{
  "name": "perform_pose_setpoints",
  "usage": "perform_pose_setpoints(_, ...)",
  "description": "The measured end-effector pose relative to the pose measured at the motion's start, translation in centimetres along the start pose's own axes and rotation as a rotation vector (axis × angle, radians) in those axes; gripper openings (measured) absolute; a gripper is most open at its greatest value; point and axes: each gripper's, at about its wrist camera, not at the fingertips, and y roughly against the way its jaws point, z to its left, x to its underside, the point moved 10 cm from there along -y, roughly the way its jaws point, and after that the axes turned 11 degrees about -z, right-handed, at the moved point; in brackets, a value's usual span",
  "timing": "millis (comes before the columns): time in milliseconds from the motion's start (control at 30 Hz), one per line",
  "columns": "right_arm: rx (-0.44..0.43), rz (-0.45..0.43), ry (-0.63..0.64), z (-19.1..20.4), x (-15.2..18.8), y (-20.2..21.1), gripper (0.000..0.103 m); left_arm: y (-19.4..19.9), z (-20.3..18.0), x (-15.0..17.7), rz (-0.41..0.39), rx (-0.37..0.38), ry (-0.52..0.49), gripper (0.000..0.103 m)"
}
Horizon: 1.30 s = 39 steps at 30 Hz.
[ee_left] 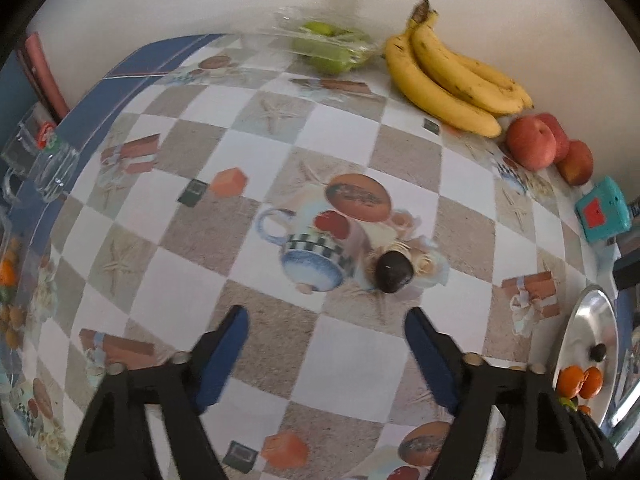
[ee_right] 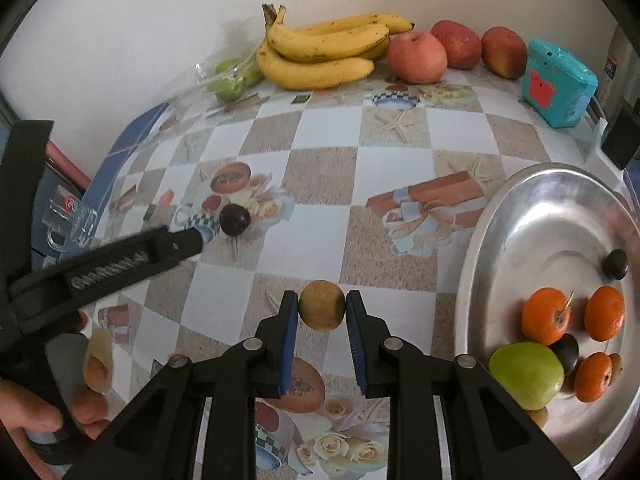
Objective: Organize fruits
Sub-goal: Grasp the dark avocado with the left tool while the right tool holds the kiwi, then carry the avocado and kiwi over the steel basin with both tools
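right gripper [ee_right: 322,312] clamped on brown fruit [ee_right: 322,311], likely bound for tray [ee_right: 520,200] lower right; left gripper [ee_left: 326,322] fingers apart, short of dark plum [ee_left: 394,272].

tray [ee_left: 592,320] cut by right edge | hand [ee_right: 24,412] cut bottom-left | green fruit [ee_left: 328,46] blurred (in plastic)

Along the wall at the back of the table [ee_right: 320,184], from left to right: bagged fruit [ee_right: 230,78], bananas [ee_right: 320,54], three apples [ee_right: 416,58], a box [ee_right: 556,84]. The tray [ee_right: 532,216] lies at the right and holds tangerines [ee_right: 546,316]. A plum [ee_right: 235,220] lies left of centre.
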Motion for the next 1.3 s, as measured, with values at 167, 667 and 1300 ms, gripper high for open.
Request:
perform_pose_setpoints(167,0.001,-0.014,0.012,0.0,-0.4,0.4,0.025,-1.2,-1.3,0.3,0.024,0.040,-0.013,0.055)
perform_pose_setpoints(667,0.002,-0.025,-0.036,-1.5,-0.8,0.9,0.025,-2.5,-4.1,-2.1,0.006,0.074,-0.076,0.043)
perform_pose_setpoints(1300,-0.010,-0.008,-0.064,-1.9,-0.7,0.8,0.025,-3.5,-4.2,-2.4,0.024,0.083,-0.068,0.026)
